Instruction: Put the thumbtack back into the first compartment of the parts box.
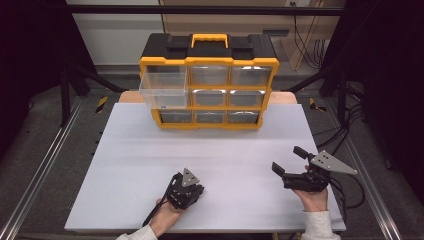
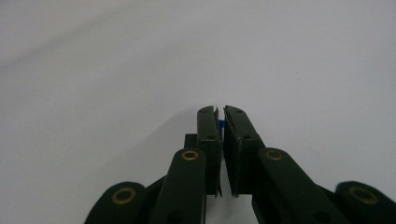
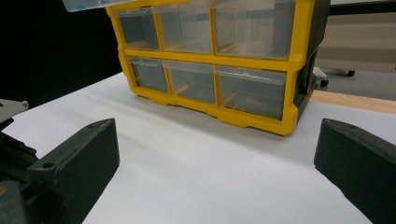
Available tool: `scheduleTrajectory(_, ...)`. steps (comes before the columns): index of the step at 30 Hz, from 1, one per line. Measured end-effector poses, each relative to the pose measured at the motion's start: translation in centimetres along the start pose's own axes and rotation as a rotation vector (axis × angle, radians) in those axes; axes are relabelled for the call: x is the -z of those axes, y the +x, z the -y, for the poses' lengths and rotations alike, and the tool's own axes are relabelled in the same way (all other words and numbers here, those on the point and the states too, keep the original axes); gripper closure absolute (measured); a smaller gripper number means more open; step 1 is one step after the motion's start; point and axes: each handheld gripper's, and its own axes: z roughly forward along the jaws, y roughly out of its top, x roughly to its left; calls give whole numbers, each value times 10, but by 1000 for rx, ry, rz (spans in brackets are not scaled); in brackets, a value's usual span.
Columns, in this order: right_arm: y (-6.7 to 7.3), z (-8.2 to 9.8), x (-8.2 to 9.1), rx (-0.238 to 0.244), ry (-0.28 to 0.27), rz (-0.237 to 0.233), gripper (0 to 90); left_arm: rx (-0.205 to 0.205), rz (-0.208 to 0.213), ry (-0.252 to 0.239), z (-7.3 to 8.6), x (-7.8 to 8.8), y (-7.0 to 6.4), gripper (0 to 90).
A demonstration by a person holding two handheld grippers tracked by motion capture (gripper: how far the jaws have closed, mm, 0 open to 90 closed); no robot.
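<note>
You have one yellow-and-black drawer cabinet (image 1: 209, 82) standing well ahead of both tools at the far end of the white surface (image 1: 135, 165), with nine clear drawers in three rows of three; one of them, the top drawer (image 1: 164, 84) on the side ahead of your left tool, is pulled out, and the other eight sit flush. Your left tool (image 1: 176, 186) points down at the surface close to your edge, and in the left gripper view its jaws are pinched almost together on one small blue piece (image 2: 221, 125), of which you can see just a sliver in the slit between the pads (image 2: 208, 126); what the piece is you cannot tell. Your right tool (image 1: 288, 161) is well apart from the left one, aimed toward the cabinet, its jaws spread wide with nothing between them but bare surface, touching no object
</note>
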Motion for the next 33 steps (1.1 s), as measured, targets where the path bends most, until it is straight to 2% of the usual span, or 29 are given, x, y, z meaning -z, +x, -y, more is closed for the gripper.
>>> scheduleTrajectory(7, 0, 0, 0, 1, -5, -2, 5, -5, 5, -2, -1, 2, 1, 850)
scheduleTrajectory(24, 0, 0, 0, 0, 2, 0, 5, -11, 11, -55, -8, 25, 12, 850)
scheduleTrajectory(33, 0, 0, -1, 4, 2, -1, 5, 3, 9, -78, -11, 36, 20, 850)
